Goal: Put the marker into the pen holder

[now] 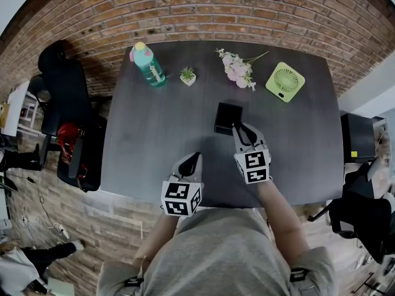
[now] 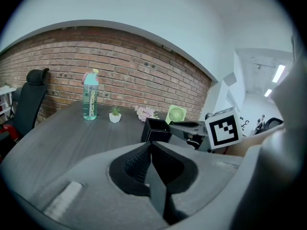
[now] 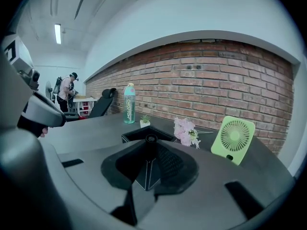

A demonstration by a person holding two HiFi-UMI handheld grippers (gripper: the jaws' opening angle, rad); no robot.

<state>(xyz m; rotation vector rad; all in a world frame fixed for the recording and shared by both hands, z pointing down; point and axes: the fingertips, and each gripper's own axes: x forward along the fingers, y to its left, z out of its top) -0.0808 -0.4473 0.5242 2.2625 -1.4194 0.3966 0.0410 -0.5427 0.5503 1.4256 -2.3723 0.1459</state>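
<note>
The black square pen holder (image 1: 228, 117) stands open-topped near the middle of the dark table (image 1: 154, 140). My right gripper (image 1: 242, 129) is just in front of the holder's near right corner, shut on a black marker (image 3: 151, 142) whose round end sticks up between the jaws. In the right gripper view the holder's rim (image 3: 134, 134) lies right behind the marker. My left gripper (image 1: 195, 158) hovers lower left of the holder, shut with nothing in it. The left gripper view shows the holder (image 2: 156, 130) ahead and the right gripper (image 2: 188, 127) beside it.
Along the far edge stand a teal water bottle (image 1: 149, 65), a small potted plant (image 1: 187, 76), pink flowers (image 1: 237, 69) and a green fan (image 1: 285, 81). A black chair (image 1: 65, 94) is at the table's left. A person stands far off in the right gripper view.
</note>
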